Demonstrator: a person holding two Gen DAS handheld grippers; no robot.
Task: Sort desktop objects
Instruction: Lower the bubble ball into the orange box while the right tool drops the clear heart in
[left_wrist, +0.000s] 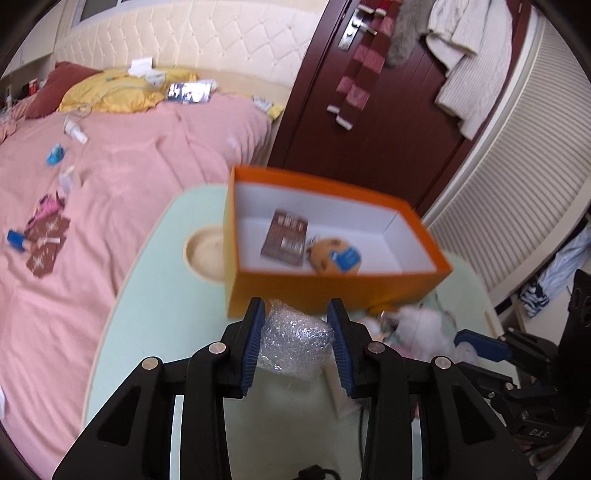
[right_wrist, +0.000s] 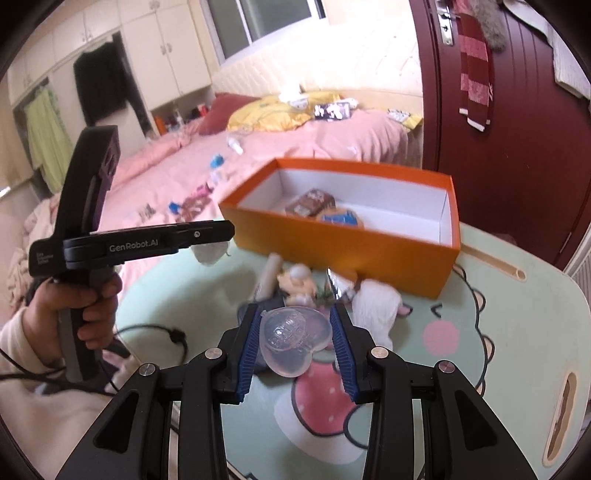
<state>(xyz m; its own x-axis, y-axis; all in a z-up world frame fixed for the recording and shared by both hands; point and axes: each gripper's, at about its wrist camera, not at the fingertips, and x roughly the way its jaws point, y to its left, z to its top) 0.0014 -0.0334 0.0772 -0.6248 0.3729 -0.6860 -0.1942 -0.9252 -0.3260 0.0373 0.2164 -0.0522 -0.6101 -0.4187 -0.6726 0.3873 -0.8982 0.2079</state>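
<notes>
Both loads are gripped and ready to drop: left gripper (left_wrist: 297, 339) jaws clamp a bubble-wrap wad (left_wrist: 295, 341), right gripper (right_wrist: 295, 339) jaws hold a clear plastic heart (right_wrist: 293, 334), bottom centre; next, carry both over the orange box (right_wrist: 343, 243) at mid-frame on the table (right_wrist: 517, 332).

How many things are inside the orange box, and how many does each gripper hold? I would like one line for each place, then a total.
Inside the orange box: 2 (brown packet, round orange item)
Left gripper: 1 (bubble wrap bundle)
Right gripper: 1 (clear plastic piece)
Total: 4
</notes>
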